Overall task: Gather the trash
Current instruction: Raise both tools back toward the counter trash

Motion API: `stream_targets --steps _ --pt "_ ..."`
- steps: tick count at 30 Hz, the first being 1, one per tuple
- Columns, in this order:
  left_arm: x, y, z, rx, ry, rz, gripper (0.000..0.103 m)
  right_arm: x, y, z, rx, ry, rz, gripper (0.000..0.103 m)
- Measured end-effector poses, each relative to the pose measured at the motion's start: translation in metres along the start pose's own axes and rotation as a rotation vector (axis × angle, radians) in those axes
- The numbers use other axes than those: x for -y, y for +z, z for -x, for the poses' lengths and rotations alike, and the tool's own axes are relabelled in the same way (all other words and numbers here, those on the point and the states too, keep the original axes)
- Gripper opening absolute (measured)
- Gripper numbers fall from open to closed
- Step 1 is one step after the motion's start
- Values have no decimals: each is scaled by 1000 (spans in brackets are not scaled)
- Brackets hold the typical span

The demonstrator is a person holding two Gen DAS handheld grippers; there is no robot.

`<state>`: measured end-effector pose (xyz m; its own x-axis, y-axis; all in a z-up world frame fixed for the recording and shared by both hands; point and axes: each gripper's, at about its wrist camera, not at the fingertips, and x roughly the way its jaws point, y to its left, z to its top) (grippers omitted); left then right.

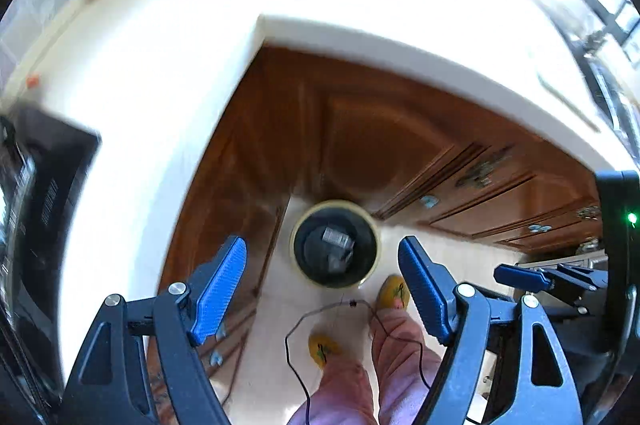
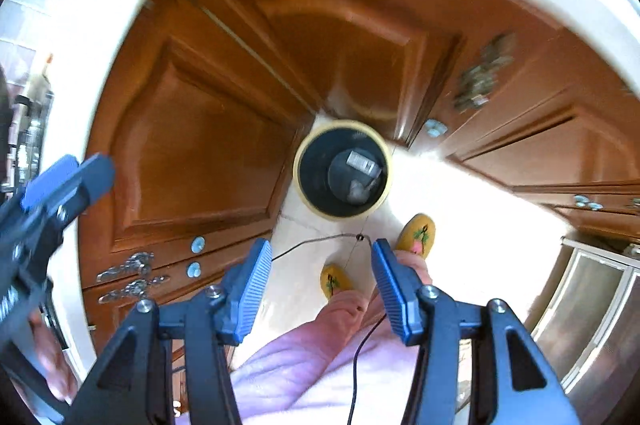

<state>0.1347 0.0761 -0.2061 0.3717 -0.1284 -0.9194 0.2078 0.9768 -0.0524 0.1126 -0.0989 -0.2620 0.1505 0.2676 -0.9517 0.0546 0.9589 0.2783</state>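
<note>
Both wrist views: empty, spread left gripper [image 1: 322, 289] and right gripper [image 2: 320, 289] above trash bin [image 2: 343, 169].

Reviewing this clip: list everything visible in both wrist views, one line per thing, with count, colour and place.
Trash bin: one, dark with cream rim, on the floor in the cabinet corner.
Trash in bin: pale crumpled pieces, count unclear, at the bin's bottom.
Cabinets: brown wood, below the countertop on both sides of the corner.
Countertop: white, above the cabinets.
Cable: one, thin black, hanging above the floor.
Slippers: two, yellow, on the person's feet by the bin.
Trousers: pink, on the person's legs.
Left gripper: blue fingers, open, empty.
Right gripper: blue fingers, open, empty.
</note>
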Motion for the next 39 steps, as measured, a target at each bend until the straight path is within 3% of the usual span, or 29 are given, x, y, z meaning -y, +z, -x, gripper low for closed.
stream_targets --steps 3,11,22,26,31,39 --pt "13 7 31 71 -9 -45 85 1 -11 38 77 -29 9 53" --pt "45 11 102 223 -37 -187 85 8 -31 128 303 -165 -2 53" --pt "66 20 180 411 -62 -262 100 -12 -43 199 478 -229 32 53" --pt "69 39 194 455 -73 -227 102 -12 -30 222 536 -222 33 53" --pt "69 70 188 436 -87 -165 102 -8 -4 242 590 -194 51 53" --pt "64 136 140 375 -42 -63 102 23 85 241 599 -101 65 53"
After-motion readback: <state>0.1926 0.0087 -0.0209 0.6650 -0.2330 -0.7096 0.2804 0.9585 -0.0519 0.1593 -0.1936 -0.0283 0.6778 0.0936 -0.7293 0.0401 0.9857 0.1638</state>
